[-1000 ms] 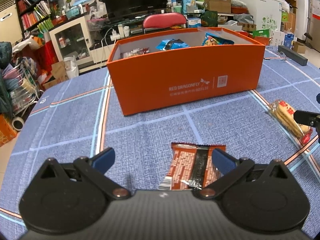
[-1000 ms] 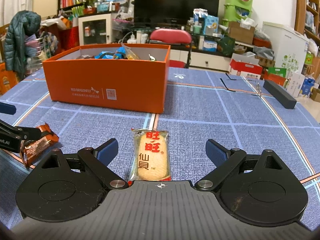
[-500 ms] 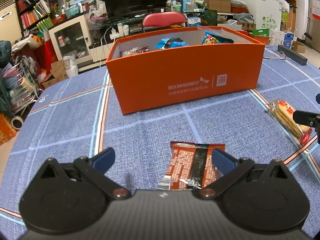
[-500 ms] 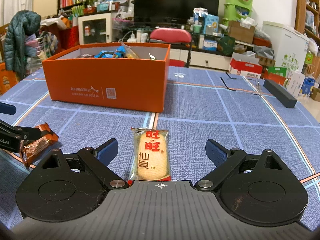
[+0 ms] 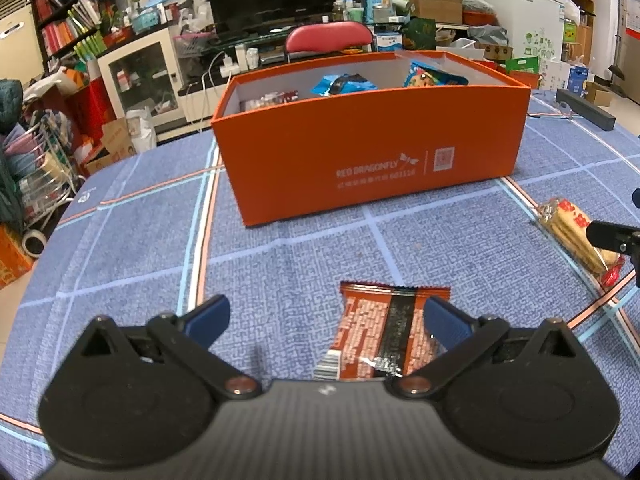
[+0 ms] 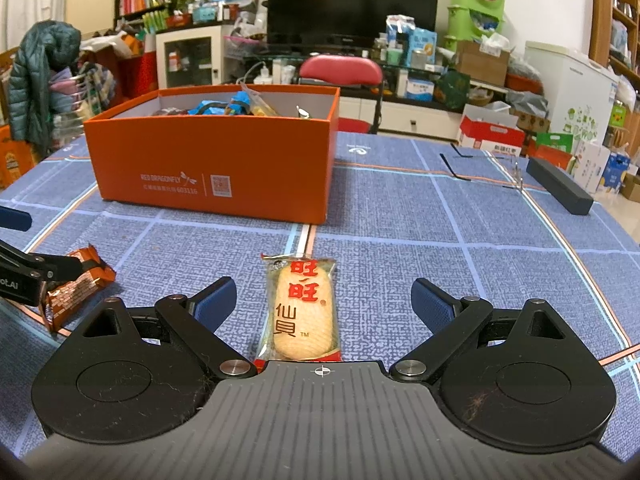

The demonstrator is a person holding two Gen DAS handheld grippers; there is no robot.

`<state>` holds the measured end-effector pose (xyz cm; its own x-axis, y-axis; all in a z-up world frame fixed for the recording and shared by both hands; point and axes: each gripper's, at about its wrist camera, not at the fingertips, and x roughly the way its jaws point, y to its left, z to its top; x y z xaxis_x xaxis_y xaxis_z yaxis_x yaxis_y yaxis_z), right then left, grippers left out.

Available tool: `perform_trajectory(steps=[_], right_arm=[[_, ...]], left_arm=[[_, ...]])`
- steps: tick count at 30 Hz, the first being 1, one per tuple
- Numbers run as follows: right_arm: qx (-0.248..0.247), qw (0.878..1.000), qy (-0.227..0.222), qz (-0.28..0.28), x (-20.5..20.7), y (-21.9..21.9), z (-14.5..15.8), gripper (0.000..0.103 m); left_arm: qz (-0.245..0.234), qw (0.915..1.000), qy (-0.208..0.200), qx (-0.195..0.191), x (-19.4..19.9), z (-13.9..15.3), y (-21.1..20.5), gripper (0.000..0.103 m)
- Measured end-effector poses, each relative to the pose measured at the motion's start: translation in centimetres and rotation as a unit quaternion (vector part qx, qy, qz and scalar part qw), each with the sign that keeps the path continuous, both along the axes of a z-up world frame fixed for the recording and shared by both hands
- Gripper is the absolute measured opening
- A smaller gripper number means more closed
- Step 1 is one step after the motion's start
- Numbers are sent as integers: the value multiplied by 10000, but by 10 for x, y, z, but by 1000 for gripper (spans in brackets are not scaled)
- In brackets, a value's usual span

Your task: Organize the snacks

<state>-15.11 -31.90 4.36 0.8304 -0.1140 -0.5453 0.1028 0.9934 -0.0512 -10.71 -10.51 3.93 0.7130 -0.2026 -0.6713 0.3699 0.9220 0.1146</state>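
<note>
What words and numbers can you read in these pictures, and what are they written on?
"RED DRAGONFLY": orange box, white print on the front wall.
"603116": same box, at the end of a smaller line whose other characters are too blurred to read.
QR square beside it: too small to read.
"旺旺" in red, "仙貝" with "TM": rice cracker packet.
Brown snack wrapper: print and barcode too blurred.
"ot.AI": cut-off label on the left gripper.

The brown foil snack packet and clear-wrapped rice cracker have near ends hidden under their grippers' bodies.

Blue tablecloth: orange box, rice cracker, brown wrapper.
</note>
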Motion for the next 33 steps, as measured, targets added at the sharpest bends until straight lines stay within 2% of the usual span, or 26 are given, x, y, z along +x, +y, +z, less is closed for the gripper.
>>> perform_trajectory(steps=[33], right_arm=[[21, 10000, 44, 44, 1, 2, -1, 86]], left_arm=[[-14, 10000, 32, 3, 0, -2, 0, 102]])
